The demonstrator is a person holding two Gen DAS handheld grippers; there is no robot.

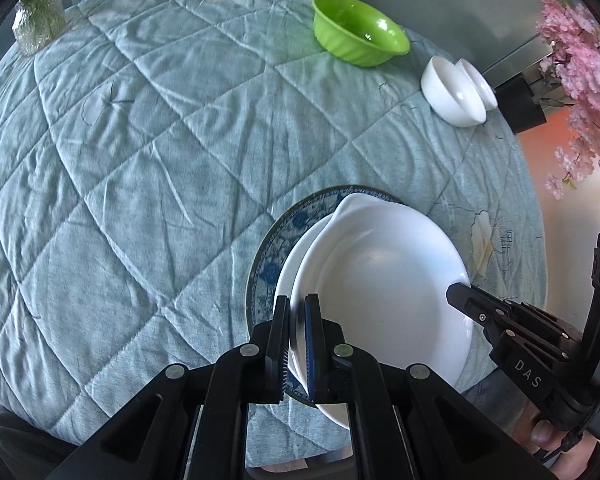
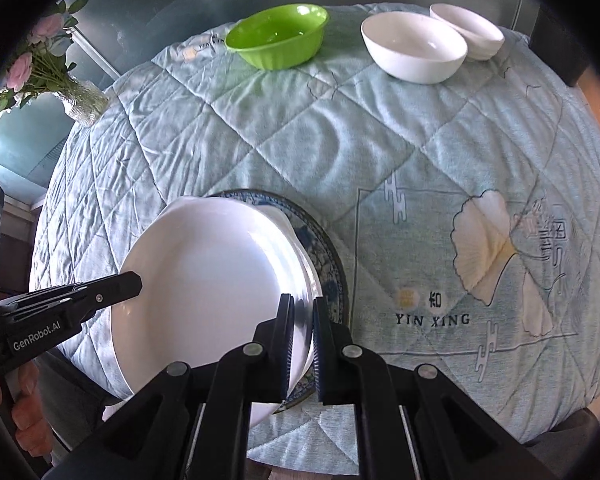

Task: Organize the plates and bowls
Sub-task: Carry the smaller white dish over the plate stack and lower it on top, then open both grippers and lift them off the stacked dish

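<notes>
On the near edge of the counter [image 1: 140, 160], over its quilted teal cover, I hold one white dish [image 1: 380, 280] between both grippers.

- Left gripper [image 1: 298, 340]: clenched on the dish's left rim, pads on either side of the edge.
- Right gripper [image 2: 302, 340]: clenched on the opposite rim, likewise pinching the edge.
- White dish: shallow, with a small ear-like handle at its far side; it sits over a second white plate [image 1: 296, 264], and whether the two touch I cannot tell.
- Blue-patterned plate [image 1: 268, 264]: lowest of the stack, flat on the cover, its rim showing beyond the white pieces.
- Green bowl [image 1: 360, 30]: upright at the far side of the counter, well apart from the stack.
- Two white bowls [image 2: 414, 46]: far right, just beside each other, the smaller behind the larger.
- Glass vase [image 2: 84, 100]: far left corner, holding pink flowers.
- Pink blossom branch [image 1: 580, 80]: beyond the counter's right edge.
</notes>
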